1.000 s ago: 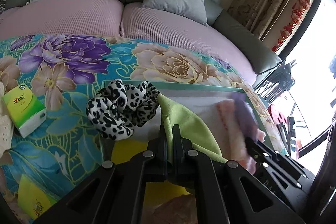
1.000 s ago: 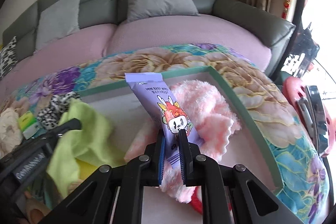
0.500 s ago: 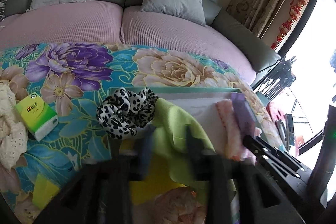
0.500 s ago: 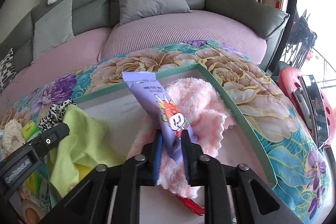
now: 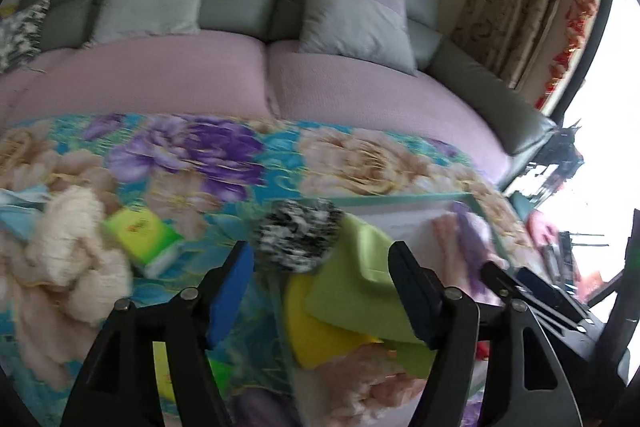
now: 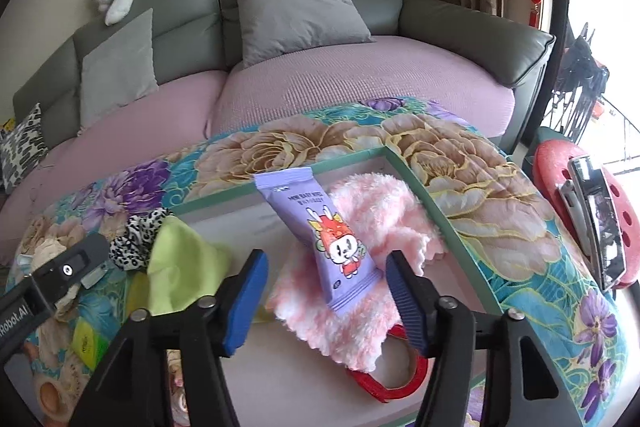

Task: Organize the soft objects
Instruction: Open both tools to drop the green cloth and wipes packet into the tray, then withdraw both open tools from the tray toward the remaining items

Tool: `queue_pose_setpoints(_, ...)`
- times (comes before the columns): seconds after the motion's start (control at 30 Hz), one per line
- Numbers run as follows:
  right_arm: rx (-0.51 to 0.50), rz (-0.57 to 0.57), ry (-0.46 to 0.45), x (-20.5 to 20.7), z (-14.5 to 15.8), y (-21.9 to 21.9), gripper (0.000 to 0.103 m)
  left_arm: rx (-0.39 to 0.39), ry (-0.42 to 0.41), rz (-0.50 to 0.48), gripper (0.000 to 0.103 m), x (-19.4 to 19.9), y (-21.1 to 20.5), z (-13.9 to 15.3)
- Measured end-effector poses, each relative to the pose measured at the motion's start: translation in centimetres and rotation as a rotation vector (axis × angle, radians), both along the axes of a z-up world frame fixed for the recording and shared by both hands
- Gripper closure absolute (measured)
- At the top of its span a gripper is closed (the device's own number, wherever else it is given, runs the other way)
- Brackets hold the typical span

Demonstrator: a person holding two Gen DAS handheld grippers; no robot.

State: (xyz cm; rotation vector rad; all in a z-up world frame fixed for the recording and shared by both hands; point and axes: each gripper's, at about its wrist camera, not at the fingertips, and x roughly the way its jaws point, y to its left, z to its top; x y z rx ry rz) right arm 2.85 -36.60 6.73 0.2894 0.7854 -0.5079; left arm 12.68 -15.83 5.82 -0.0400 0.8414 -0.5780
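A green-rimmed tray [image 6: 436, 211] lies on the floral cloth. In it a purple wipes packet [image 6: 320, 235] rests on a pink fluffy cloth [image 6: 360, 307], beside a lime-green cloth [image 6: 180, 271] and a leopard-print scrunchie [image 6: 140, 239]. My right gripper [image 6: 324, 271] is open, its jaws either side of the packet's lower end, holding nothing. My left gripper [image 5: 320, 259] is open and empty above the lime-green cloth [image 5: 360, 291] and the scrunchie [image 5: 298, 235]. The left wrist view is blurred by motion.
A cream knitted item [image 5: 68, 251] and a green tissue pack [image 5: 144, 239] lie on the cloth left of the tray. A red ring [image 6: 384, 383] sits under the pink cloth. A grey sofa [image 6: 304, 75] with cushions stands behind. A red stool [image 6: 580, 211] is at the right.
Both grippers opened. The left let go of the lime-green cloth and drew back and left. The right let go of the purple packet, which now lies on the pink cloth.
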Motion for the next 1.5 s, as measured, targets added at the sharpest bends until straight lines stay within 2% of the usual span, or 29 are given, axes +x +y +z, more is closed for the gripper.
queue_pose_setpoints(0.1, 0.009, 0.013, 0.002, 0.2, -0.1, 0.2, 0.029, 0.065, -0.008, 0.074, 0.022, 0.7, 1.0, -0.4)
queue_pose_setpoints(0.23, 0.011, 0.025, 0.005, 0.5, -0.3, 0.5, 0.024, 0.131, 0.005, 0.150, 0.020, 1.6, 2.4, -1.4)
queue_pose_setpoints(0.37, 0.016, 0.038, 0.012, 0.7, -0.5, 0.7, 0.019, 0.157, 0.022, 0.222, 0.013, 2.3, 4.1, -1.9)
queue_pose_setpoints(0.57, 0.016, 0.035, -0.001, 0.9, -0.2, 1.1, 0.007, 0.186, -0.005, 0.318, 0.005, 2.9, 7.0, -1.3)
queue_pose_setpoints(0.67, 0.036, 0.045, -0.031, 1.0, 0.2, 1.5, 0.004, 0.205, -0.028, 0.396, 0.005, 3.1, 9.4, -0.5)
queue_pose_setpoints(1.03, 0.021, 0.212, -0.087, 3.3, 1.6, 7.4, 0.003, 0.129, -0.068, 0.643, 0.004, 3.2, 18.3, 1.2)
queue_pose_setpoints(1.27, 0.036, 0.304, -0.108, 4.6, 1.9, 11.6, 0.003, 0.156, -0.101, 0.693, 0.004, 2.9, 21.2, 1.7)
queue_pose_setpoints(1.5, 0.062, 0.415, -0.085, 6.1, 1.0, 15.6, 0.003, 0.111, -0.082, 0.726, 0.004, 2.8, 23.7, 1.5)
